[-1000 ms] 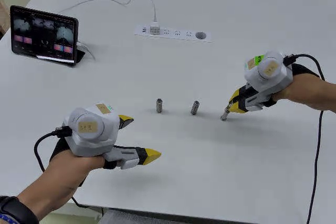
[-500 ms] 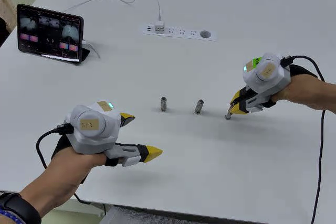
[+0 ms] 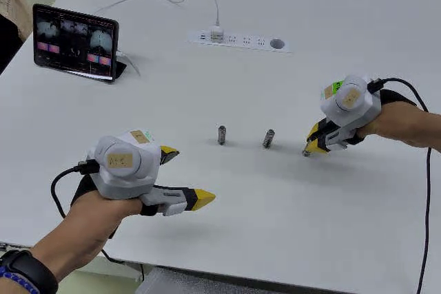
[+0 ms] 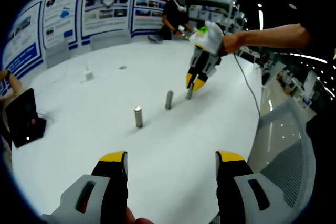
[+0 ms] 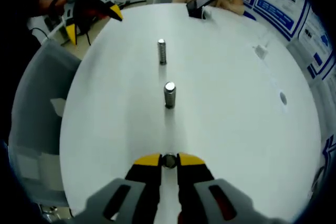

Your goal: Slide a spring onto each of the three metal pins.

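Observation:
Two metal pins stand upright mid-table, each with a coiled spring on it: the left pin (image 3: pixel 222 135) and the middle pin (image 3: pixel 269 138). To their right stands a third pin (image 3: pixel 306 151), with my right gripper (image 3: pixel 313 148) shut on it from above. In the right gripper view the third pin's round top (image 5: pixel 169 160) sits between the closed yellow jaw tips, with the other two lined up beyond. Near the table's front, well short of the pins, my left gripper (image 3: pixel 187 175) is open with nothing between its fingers. The left gripper view shows all three pins ahead.
A tablet (image 3: pixel 76 43) stands at the back left. A white power strip (image 3: pixel 238 39) with a plugged cable lies at the back centre. The bare white table (image 3: pixel 275 225) stretches around the pins. A person sits far off in the right gripper view.
The head camera has shifted, moving the whole picture. My right gripper has sunk slightly lower over the third pin. The left gripper has stayed put.

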A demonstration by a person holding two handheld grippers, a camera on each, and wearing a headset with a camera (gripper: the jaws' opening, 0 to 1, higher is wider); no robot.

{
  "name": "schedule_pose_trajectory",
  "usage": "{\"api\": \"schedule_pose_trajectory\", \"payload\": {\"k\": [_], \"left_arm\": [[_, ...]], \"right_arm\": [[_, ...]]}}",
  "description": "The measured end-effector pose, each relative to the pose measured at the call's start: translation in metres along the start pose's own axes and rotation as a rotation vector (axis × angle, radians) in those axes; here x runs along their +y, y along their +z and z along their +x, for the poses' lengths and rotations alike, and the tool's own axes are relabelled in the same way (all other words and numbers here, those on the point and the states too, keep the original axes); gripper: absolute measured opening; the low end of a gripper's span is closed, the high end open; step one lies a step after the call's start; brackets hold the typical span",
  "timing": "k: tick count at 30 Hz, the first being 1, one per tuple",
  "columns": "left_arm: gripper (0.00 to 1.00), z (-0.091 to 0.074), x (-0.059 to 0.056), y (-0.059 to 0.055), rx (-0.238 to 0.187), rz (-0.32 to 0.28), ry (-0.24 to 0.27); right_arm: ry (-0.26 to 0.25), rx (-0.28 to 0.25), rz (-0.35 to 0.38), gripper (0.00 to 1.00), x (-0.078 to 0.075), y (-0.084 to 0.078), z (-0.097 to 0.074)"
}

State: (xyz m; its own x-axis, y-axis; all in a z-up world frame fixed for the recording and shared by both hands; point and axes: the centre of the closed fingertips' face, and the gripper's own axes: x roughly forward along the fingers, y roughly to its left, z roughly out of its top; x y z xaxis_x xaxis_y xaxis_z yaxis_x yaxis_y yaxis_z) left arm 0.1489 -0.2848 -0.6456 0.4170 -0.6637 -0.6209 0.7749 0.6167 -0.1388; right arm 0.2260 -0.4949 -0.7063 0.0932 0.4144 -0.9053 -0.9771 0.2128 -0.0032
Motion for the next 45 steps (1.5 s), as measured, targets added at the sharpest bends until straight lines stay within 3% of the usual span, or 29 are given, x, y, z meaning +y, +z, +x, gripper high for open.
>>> {"api": "schedule_pose_trajectory", "payload": {"k": [13, 24, 31, 36, 45], "left_arm": [[0.71, -0.001, 0.002, 0.004, -0.008, -0.004, 0.008], [0.74, 0.000, 0.004, 0.009, -0.014, -0.010, 0.017], [0.74, 0.001, 0.006, 0.012, -0.021, -0.014, 0.018], [0.74, 0.000, 0.007, 0.014, -0.027, -0.015, 0.023], [0.74, -0.001, 0.007, 0.014, -0.023, -0.011, 0.022]], "right_arm": [[0.003, 0.005, 0.028, 0.14, 0.001, -0.006, 0.008], [-0.018, -0.017, 0.087, 0.32, 0.001, -0.008, 0.002], [-0.051, -0.071, 0.174, 0.42, -0.002, -0.009, -0.008], [-0.077, -0.080, 0.208, 0.48, 0.001, -0.014, -0.011], [-0.128, -0.199, 0.361, 0.51, 0.001, -0.010, -0.018]]}}
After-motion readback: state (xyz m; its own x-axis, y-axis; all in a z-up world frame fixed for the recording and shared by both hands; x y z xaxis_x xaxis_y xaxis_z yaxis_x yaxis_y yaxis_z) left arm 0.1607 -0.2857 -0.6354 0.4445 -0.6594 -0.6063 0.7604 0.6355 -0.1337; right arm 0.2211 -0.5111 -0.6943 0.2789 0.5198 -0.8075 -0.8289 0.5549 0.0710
